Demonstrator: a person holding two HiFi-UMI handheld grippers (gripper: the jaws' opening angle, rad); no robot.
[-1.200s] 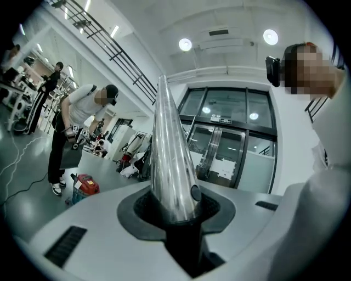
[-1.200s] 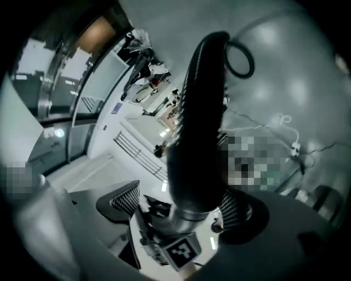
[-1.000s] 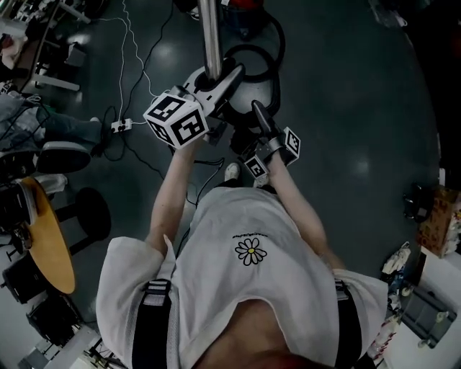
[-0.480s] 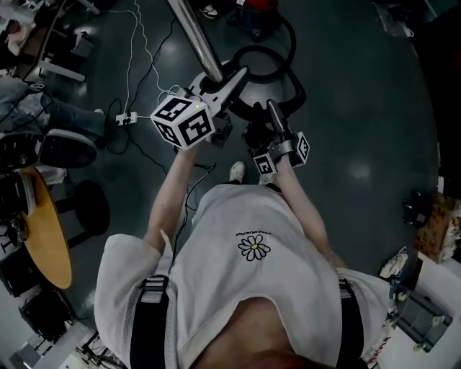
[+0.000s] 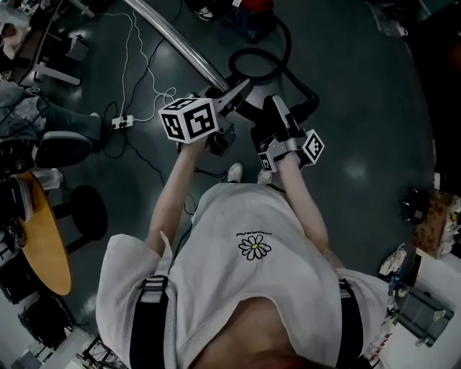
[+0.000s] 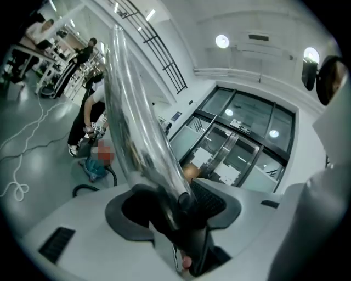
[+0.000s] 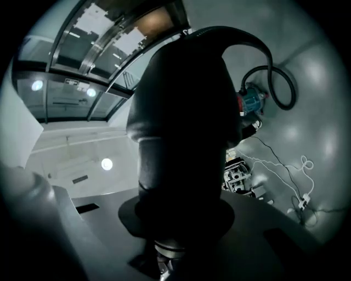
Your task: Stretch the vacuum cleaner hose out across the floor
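A chrome wand tube slants up and to the left from my left gripper. In the left gripper view the tube runs down between the jaws of that gripper. The jaws are opening, and the tube's dark end still sits in them. My right gripper is shut on the black hose handle, which fills the right gripper view. The black hose loops on the floor and leads back to the red vacuum cleaner. The hose curls beside the cleaner.
A white cable and a power strip lie on the dark floor to the left. Farther left are a seated person's legs, a black stool and a round wooden table. Boxes stand at the right edge.
The chrome tube has tipped from nearly upright to a slant toward the upper left. Both grippers have shifted a little to the right. The hose loop now lies closer to them.
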